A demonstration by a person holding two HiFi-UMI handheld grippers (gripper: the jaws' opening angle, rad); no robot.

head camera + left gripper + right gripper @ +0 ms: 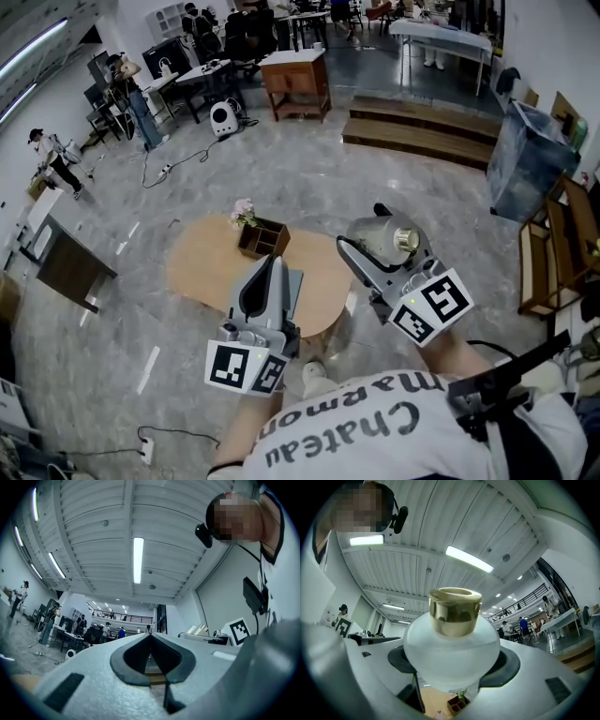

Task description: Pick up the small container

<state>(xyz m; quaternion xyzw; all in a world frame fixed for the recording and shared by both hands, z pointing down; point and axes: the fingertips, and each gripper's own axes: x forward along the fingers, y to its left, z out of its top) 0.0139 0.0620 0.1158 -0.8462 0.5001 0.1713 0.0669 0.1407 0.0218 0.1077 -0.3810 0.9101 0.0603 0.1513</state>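
The small container (386, 240) is a frosted white glass jar with a gold cap. My right gripper (375, 242) is shut on it and holds it up in the air, above the right end of the oval wooden table (202, 267). In the right gripper view the jar (452, 651) fills the space between the jaws of the right gripper (452, 670), its gold cap pointing up towards the ceiling. My left gripper (271, 265) is raised over the table's near edge, shut with nothing in it. In its own view the left gripper (151, 639) points at the ceiling, pads together.
A small wooden box with flowers (262, 236) stands on the table's far side, and a grey flat item (295, 284) lies under the left gripper. Low wooden steps (422, 131), a blue-grey bin (525, 159), a dark desk (70, 267) and floor cables (173, 164) surround the table.
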